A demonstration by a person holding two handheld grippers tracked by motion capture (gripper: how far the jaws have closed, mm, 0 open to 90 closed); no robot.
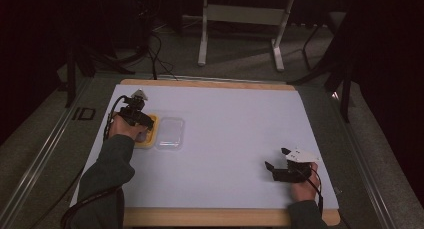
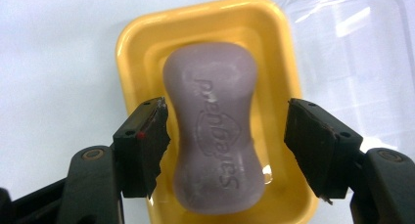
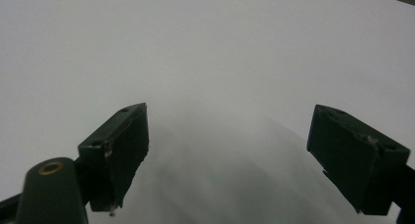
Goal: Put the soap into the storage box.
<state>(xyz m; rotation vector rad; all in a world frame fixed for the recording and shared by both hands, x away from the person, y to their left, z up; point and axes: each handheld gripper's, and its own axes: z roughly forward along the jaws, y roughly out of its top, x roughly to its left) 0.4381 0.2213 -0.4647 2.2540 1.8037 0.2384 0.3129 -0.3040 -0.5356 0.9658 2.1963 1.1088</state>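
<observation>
Lilac soap bar (image 2: 215, 131) is being released into a yellow dish (image 2: 142, 43) by the left claw (image 2: 225, 145), jaws parted. Next, the clear lid (image 2: 352, 53) is likely being fetched; the right claw (image 3: 230, 155) is gaping idle.

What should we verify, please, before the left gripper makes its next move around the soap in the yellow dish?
1. Pale purple moulded soap bar lies inside the yellow plastic soap dish: ok.
2. Left gripper straddles the bar, fingers clear of its sides with a gap on each side: ok.
3. Clear plastic lid lies on the table beside the dish, not on it: ok.
4. Right gripper open and holding nothing, over the white table top: ok.
5. Whether the bar sticks to the dish bottom: cannot tell.
</observation>
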